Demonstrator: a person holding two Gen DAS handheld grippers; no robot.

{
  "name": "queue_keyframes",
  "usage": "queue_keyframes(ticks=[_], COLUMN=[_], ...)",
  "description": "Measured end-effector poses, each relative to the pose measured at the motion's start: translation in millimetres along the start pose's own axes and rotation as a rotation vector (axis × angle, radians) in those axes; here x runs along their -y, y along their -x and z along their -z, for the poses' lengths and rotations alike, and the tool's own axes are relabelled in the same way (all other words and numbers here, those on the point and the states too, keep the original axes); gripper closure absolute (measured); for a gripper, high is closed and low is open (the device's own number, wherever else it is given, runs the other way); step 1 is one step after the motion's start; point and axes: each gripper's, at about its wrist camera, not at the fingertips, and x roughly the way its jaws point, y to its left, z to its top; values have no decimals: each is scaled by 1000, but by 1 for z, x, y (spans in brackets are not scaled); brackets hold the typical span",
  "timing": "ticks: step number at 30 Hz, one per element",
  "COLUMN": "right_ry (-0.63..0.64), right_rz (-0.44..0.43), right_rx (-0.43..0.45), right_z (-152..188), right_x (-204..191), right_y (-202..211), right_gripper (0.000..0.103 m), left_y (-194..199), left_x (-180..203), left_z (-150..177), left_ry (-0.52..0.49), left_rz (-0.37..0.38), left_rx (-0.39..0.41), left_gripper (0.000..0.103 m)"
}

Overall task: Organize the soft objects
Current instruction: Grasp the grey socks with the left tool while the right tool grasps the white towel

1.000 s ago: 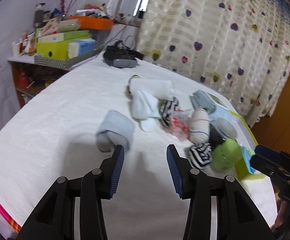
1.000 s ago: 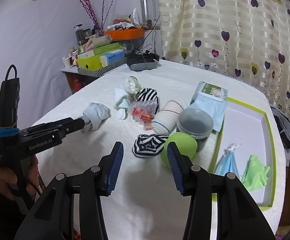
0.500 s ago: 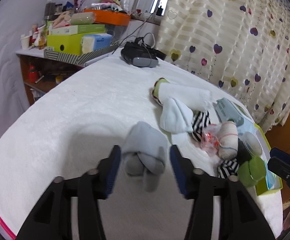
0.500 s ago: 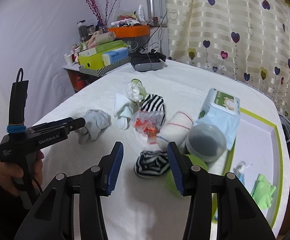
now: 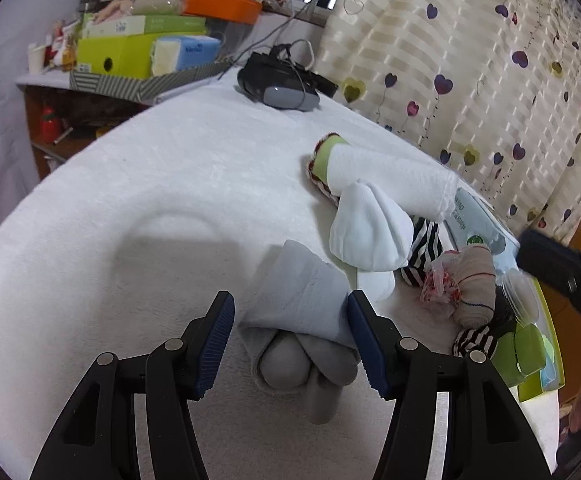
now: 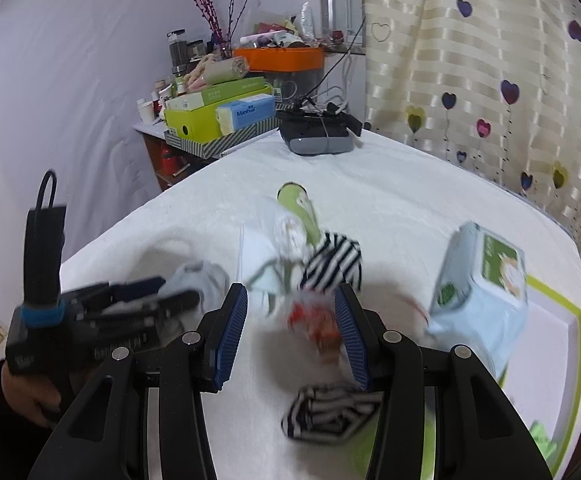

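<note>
Room: a heart-patterned curtain [image 5: 470,80] hangs behind a table under a white fleecy cloth [image 5: 150,200], with a cluttered shelf of boxes [image 5: 138,48] at the far end.
Tray: a green-rimmed white tray [image 6: 570,344] lies at the table's right edge; we take it to be where the soft things go.
Pile: rolled socks, a white folded cloth [image 5: 390,176], a striped bundle [image 6: 334,260] and a wipes pack [image 6: 486,280] crowd the middle of the table.
Sock: a pale blue-grey rolled sock [image 5: 302,312] lies on the cloth just left of the pile, apart from the other rolls.
Left gripper: our left gripper [image 5: 290,344] has its jaws spread wide, having just been opening, and they straddle the sock; the right pad looks close against the roll, the left pad stands clear.
Right gripper: our right gripper [image 6: 290,332] hangs over the pile with jaws apart and nothing between the pads; the view is blurred.
Doing it well: we would sink the left jaws further so the pads meet the thick body of the roll rather than its loose grey toe, centre it, then close firmly.
Risk: a shallow pinch may catch only one layer and unroll the sock as it lifts.
</note>
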Motion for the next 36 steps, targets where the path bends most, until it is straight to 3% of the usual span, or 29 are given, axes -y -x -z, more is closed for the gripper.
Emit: queue_keyframes(ticks=[8, 15, 18, 24, 36], right_ry=[28, -21, -5, 3, -37], right_rz=[13, 0, 6, 7, -21], right_rx=[-20, -85, -91, -73, 58], right_z=[-33, -40, -39, -36, -16], right_x=[-6, 0, -5, -8, -7], right_y=[-40, -73, -76, -66, 8], right_gripper=[56, 57, 81, 86, 86], left_y=[-9, -11, -10, -1, 42], left_x=[0, 0, 1, 3, 17], left_z=[1, 1, 3, 4, 11], left_ry=[2, -7, -9, -11, -11], left_rz=[24, 25, 29, 25, 17], left_rx=[-23, -33, -39, -20, 59], left_gripper=[45, 45, 53, 72, 76])
